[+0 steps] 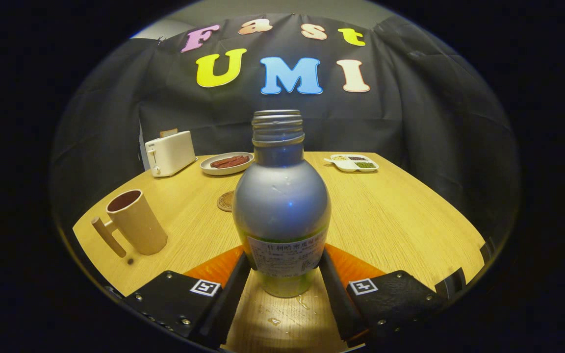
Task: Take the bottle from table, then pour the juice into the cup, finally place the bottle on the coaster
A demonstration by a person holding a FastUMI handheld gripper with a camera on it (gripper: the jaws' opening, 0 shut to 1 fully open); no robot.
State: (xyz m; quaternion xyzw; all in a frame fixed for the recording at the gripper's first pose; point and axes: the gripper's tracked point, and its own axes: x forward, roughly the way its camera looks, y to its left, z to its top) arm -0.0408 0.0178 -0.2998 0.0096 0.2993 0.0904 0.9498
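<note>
A silver bottle (281, 206) with an open threaded neck and a paper label stands upright between my fingers. Both fingers press on its lower body, one on each side, so my gripper (285, 262) is shut on it. I cannot tell whether its base rests on the wooden table (400, 220) or hangs just above it. A tan cup (138, 223) with a stick-like handle stands ahead to the left of the bottle. A round brown coaster (225, 201) lies beyond the bottle's left shoulder, partly hidden by it.
At the table's far side stand a white toaster (169, 153), an oval plate (227, 163) with brown food, and a divided white dish (353, 163). A few liquid drops (275, 321) lie on the wood between my fingers.
</note>
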